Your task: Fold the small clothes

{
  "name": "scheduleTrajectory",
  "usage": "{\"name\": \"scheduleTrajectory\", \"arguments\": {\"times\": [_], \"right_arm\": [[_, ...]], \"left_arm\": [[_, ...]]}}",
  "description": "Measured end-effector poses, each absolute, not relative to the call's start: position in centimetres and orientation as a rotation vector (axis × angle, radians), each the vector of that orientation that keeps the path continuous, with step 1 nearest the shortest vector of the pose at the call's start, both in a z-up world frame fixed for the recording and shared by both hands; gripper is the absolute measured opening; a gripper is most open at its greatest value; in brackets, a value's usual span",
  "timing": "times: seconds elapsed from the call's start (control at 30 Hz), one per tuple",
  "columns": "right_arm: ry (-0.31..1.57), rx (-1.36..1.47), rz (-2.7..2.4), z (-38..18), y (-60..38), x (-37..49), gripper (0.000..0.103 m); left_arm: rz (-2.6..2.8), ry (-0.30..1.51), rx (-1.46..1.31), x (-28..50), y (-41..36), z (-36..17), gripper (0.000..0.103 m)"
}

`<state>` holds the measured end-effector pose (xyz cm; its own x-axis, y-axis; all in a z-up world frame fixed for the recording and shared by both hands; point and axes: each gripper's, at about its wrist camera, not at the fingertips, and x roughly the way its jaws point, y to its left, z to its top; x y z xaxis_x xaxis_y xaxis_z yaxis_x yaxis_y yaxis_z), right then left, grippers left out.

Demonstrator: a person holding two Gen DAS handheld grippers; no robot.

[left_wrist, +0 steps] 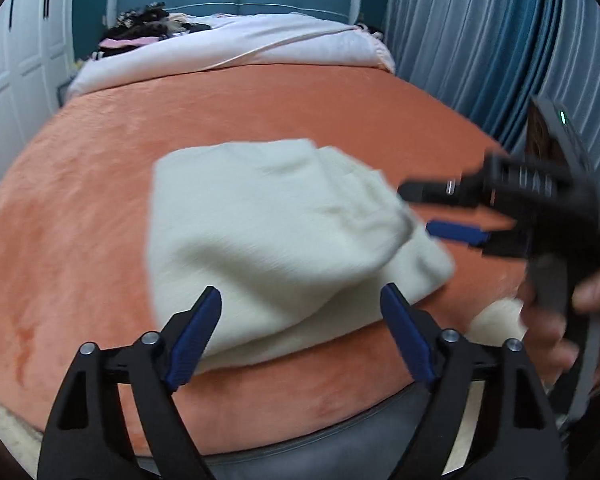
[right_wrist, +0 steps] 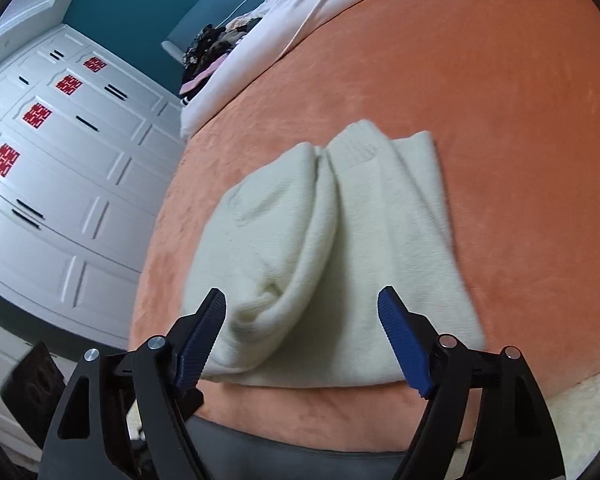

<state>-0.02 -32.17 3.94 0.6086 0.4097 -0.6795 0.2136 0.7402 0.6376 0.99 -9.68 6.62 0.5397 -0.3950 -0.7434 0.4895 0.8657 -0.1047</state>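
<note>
Right wrist view: cream knit garment (right_wrist: 332, 264) lies part-folded on the orange bedspread (right_wrist: 500, 120), near its front edge.
My right claw (right_wrist: 302, 320): wide apart, empty, just above the knit.
My left claw (left_wrist: 300, 312): wide apart, empty.
Handling: looks soft, light, floppy.
Hold: I'd pinch a doubled edge.

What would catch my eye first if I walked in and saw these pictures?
The cream knitted garment, partly folded, lying in the middle of the bright orange bedspread. Next, the black tools with blue fingers open just in front of it, holding nothing. At the head of the bed, a dark pile of clothes sits on the white duvet.
</note>
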Motion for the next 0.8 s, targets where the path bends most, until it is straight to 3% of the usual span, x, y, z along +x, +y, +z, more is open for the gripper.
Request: {"name": "scheduleTrajectory", "arguments": {"times": [0.2, 0.23, 0.27, 0.3, 0.37, 0.4, 0.5, 0.57, 0.67, 0.8], "right_arm": [[1.034, 0.736, 0.166, 2.6, -28.0, 4.7, 0.076], [1.04, 0.696, 0.147, 3.0, -27.3, 5.2, 0.063], [1.04, 0.628, 0.134, 3.8, -26.7, 5.9, 0.028], [1.017, 0.592, 0.143, 5.1, -26.4, 6.0, 0.024], [0.877, 0.599, 0.193, 9.0, -26.9, 5.1, 0.021], [0.819, 0.599, 0.211, 10.8, -27.4, 4.3, 0.021], [0.726, 0.567, 0.144, 12.9, -29.4, 1.3, 0.021], [0.779, 0.586, 0.038, 9.9, -32.0, 0.0, 0.021], [1.022, 0.615, -0.091, 0.9, -34.4, 0.0, 0.022], [0.967, 0.658, -0.065, 1.0, -34.5, -0.9, 0.026]], "left_arm": [[-0.394, 0.938, 0.173, 1.9, -7.5, 3.1, 0.08], [-0.377, 0.948, 0.167, 2.4, -7.2, 2.7, 0.079], [-0.369, 0.962, 0.154, 2.9, -6.9, 2.4, 0.067], [-0.374, 0.982, 0.132, 3.4, -6.5, 2.2, 0.05], [-0.402, 1.018, 0.067, 3.7, -5.4, 2.6, 0.027], [-0.406, 1.013, 0.044, 3.8, -5.1, 3.1, 0.024], [-0.46, 0.983, 0.034, 3.6, -5.7, 4.6, 0.02], [-0.47, 0.995, 0.059, 3.6, -6.8, 4.2, 0.02], [-0.467, 1.04, 0.095, 3.6, -8.2, 2.3, 0.02], [-0.446, 1.068, 0.102, 3.9, -8.2, 1.5, 0.024]]}}
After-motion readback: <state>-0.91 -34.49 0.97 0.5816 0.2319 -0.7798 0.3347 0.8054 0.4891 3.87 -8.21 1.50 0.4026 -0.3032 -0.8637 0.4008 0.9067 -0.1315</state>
